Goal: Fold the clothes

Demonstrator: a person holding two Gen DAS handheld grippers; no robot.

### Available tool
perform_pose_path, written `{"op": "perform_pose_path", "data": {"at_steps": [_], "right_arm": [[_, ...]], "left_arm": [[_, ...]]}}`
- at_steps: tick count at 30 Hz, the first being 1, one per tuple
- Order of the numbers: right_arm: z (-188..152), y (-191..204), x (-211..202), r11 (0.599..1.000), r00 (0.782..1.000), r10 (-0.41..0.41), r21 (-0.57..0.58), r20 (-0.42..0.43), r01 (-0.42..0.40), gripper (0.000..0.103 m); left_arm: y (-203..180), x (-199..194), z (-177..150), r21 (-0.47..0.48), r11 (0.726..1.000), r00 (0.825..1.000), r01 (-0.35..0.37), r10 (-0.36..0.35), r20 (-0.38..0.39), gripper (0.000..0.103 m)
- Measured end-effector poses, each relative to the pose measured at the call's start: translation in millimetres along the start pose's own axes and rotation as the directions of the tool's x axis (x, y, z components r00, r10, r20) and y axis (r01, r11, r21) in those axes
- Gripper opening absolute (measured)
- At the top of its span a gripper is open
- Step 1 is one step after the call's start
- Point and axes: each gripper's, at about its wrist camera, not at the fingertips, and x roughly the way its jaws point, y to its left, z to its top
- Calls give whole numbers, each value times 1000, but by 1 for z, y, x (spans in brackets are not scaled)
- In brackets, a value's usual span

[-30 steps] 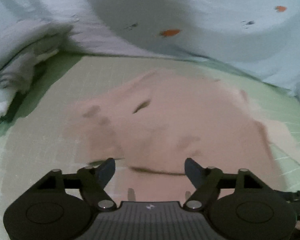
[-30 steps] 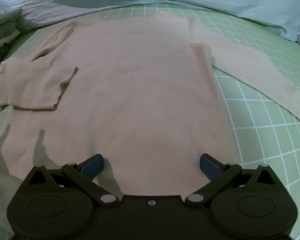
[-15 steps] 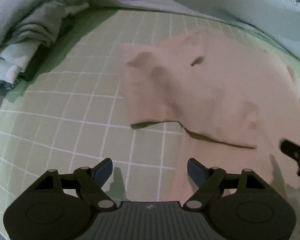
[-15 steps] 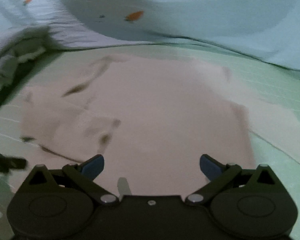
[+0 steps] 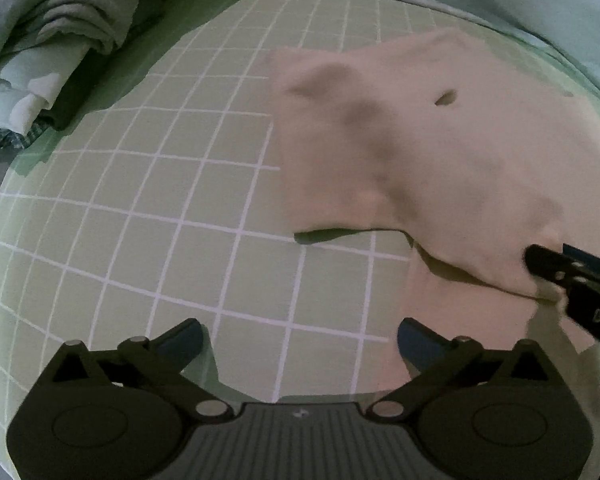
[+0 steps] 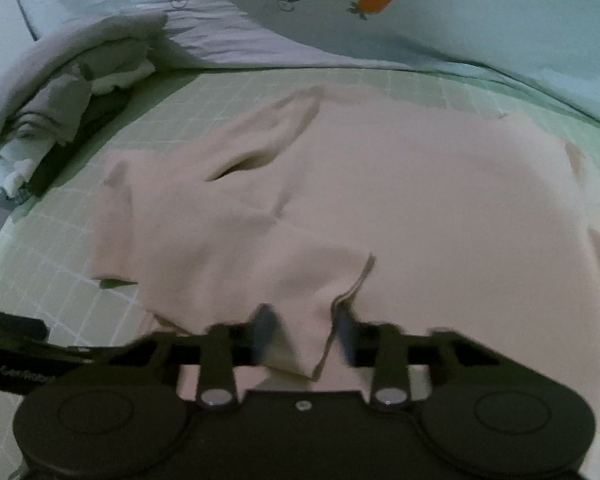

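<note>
I have the pink sweater (image 6: 400, 208) lying flat on the green checked bed sheet (image 5: 160, 200), its body spread from centre toward three o'clock in my right wrist view, with the near sleeve (image 6: 228, 236) folded across it toward nine o'clock. My right tool (image 6: 304, 322) has just been closing and its jaws are now clenched on the cuff end of that sleeve, a peak of fabric pinched between them. From the left wrist view I see it at four o'clock, biting the sleeve's lower corner (image 5: 540, 280). My left tool (image 5: 300, 340) has just been opening; it stands released, nothing between its jaws, over bare sheet at six o'clock, just beside the sweater's edge.

The step, as I judge it, is laying the sleeve squarely over the body. To do it well I would lift the cuff only enough to clear the cloth beneath, carry it toward twelve o'clock along the side seam, and keep the fold line straight. My left tool should pin or grasp the sleeve's free corner near nine o'clock so the fabric doesn't drag. The grey bundle of bedding (image 6: 68, 112) at ten o'clock is well apart.
</note>
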Motion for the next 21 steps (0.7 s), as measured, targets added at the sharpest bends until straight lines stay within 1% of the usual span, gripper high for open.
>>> {"op": "perform_pose_path", "data": {"at_steps": [1, 2, 3, 7, 9, 11, 16, 21], "right_arm": [[0, -2, -1, 1000, 1000, 0, -3, 1, 0, 8], [1, -5, -3, 1000, 1000, 3, -3, 5, -3, 6], [2, -8, -5, 1000, 1000, 3, -2, 12, -3, 1], [6, -22, -16, 1000, 999, 5, 5, 44, -5, 1], [10, -34, -25, 1000, 997, 4, 17, 73, -6, 1], [15, -48, -34, 1000, 995, 2, 30, 101, -5, 1], [20, -89, -52, 999, 988, -17, 46, 156, 10, 1], [22, -138, -62, 997, 982, -45, 73, 185, 32, 1]], "left_arm": [[-2, -1, 0, -5, 1000, 1000, -7, 7, -3, 103], [-3, -2, 0, -10, 1000, 1000, -13, 13, -6, 103], [-5, -3, 0, -14, 1000, 1000, -22, 22, -9, 103], [-16, -9, 2, -15, 997, 997, -80, 80, -8, 102], [-25, -13, 4, -6, 993, 993, -116, 116, 0, 102], [-33, -18, 4, -7, 991, 991, -137, 137, 2, 102], [-66, -35, 6, 0, 986, 985, -168, 168, 34, 102], [-105, -44, 8, 18, 983, 982, -182, 181, 62, 102]]}}
